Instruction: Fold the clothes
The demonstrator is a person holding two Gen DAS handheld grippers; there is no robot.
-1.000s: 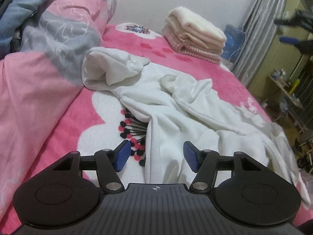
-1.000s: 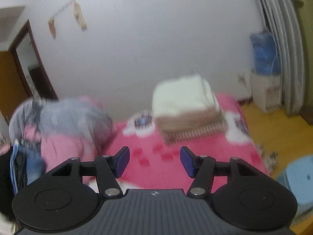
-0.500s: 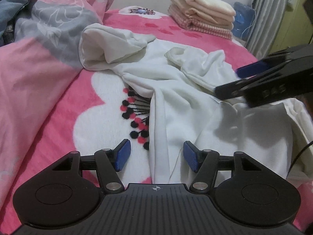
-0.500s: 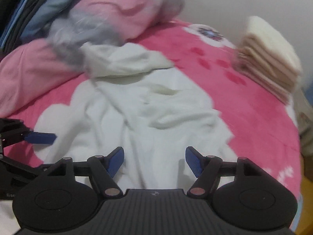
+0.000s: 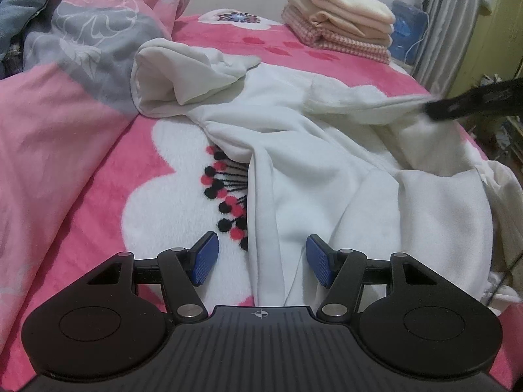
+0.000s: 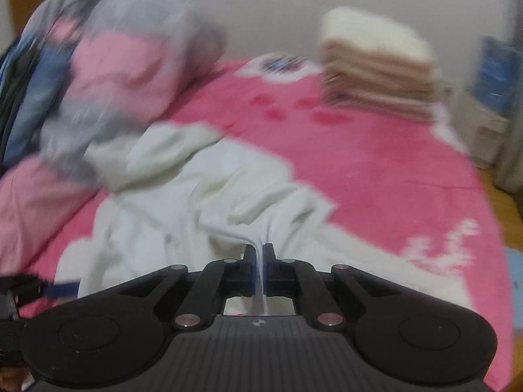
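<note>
A crumpled white garment (image 5: pixel 294 150) lies across the pink flowered blanket (image 5: pixel 98 196). My left gripper (image 5: pixel 260 254) stands open low over the garment's near hem; a fold of the cloth runs between its blue pads without being pressed. In the right wrist view my right gripper (image 6: pixel 260 254) is shut on a pinched ridge of the white garment (image 6: pixel 196 196), and cloth shows in the slit between the jaws. In the left wrist view that right gripper (image 5: pixel 457 104) is a blurred black shape at the right edge, pulling a sleeve taut. The left gripper (image 6: pixel 49 289) shows at the lower left.
A stack of folded cream and checked towels (image 5: pixel 340 29) sits at the far end of the bed. A bunched pink and grey quilt (image 5: pixel 81 49) fills the left side. A grey curtain (image 5: pixel 451 16) and a blue bag (image 5: pixel 408 23) stand beyond the bed's right edge.
My right gripper dropped onto the garment and closed on a fold, then drew it to the right. The crumpled sleeve is now stretched out. My left gripper stayed open in place.
</note>
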